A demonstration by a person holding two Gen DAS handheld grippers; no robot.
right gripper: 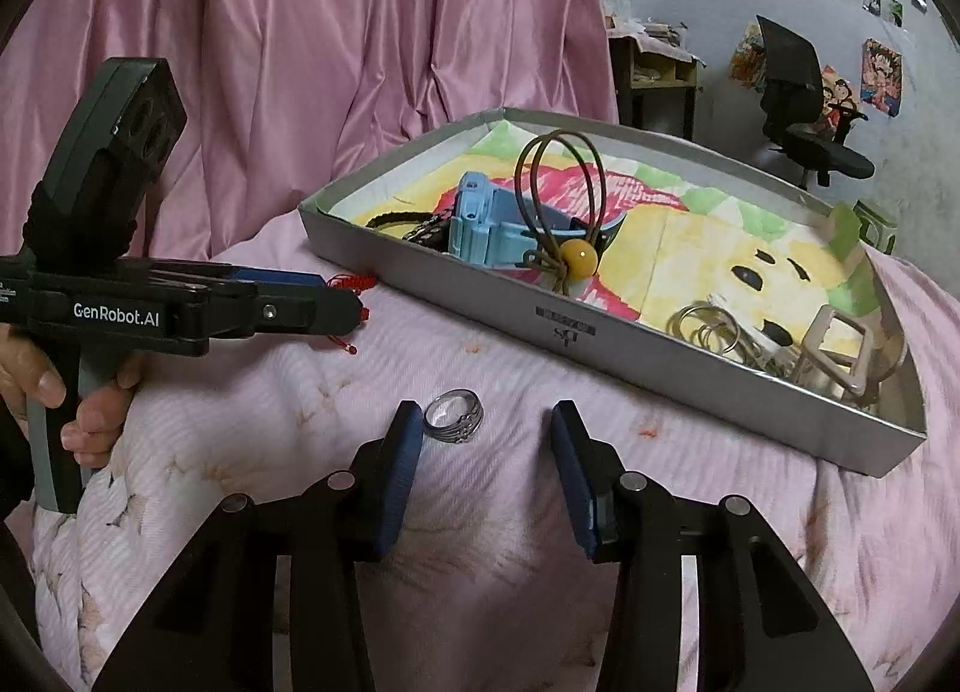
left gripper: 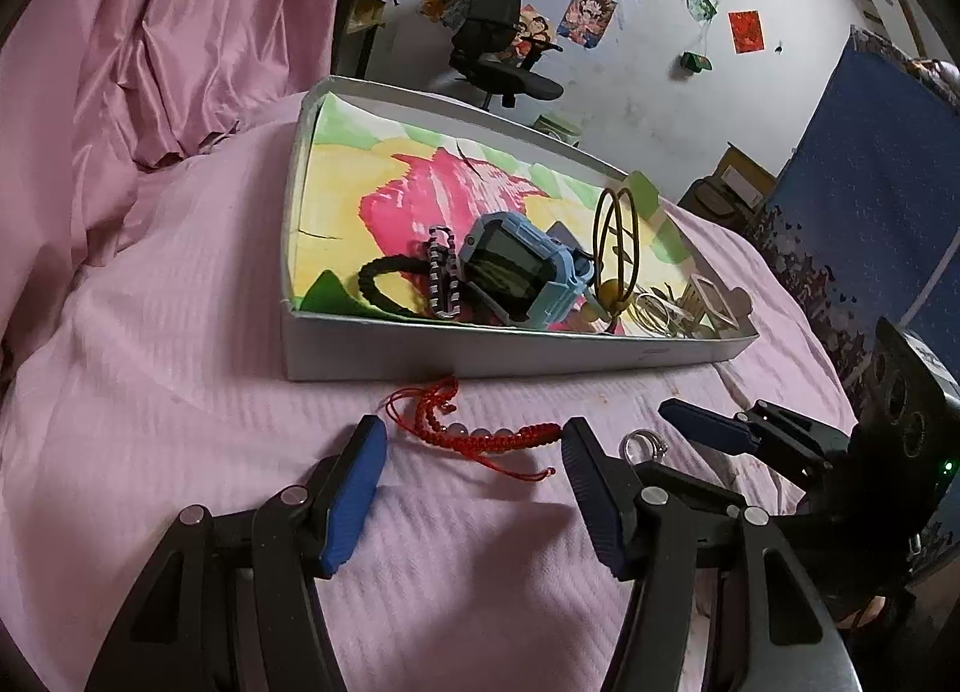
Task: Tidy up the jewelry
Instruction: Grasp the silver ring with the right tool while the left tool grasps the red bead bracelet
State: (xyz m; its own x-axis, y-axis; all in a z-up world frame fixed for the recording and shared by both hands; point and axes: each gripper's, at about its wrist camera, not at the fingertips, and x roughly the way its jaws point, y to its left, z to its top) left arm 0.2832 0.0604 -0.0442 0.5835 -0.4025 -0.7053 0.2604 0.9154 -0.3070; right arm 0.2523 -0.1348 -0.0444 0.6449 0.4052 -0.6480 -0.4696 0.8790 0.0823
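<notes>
Silver metal ring lies on pink quilt, touching the spread right gripper's left pad; red braided bracelet sits between the released left gripper's fingers; centre first, then carry to twelve o'clock, shallow grey cardboard tray.

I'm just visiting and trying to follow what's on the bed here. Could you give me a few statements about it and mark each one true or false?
1. The blue watch lies inside the tray. True.
2. The red bracelet is already in the tray. False: it lies on the pink bedspread in front of the tray, between the open fingers of the left gripper.
3. The silver ring is pinched in the right gripper. False: the gripper is open and the ring lies loose on the bedspread, near its left finger.
4. A yellow bead on a looped cord sits in the tray. True.
5. Both grippers are shut. False: both are open.
</notes>
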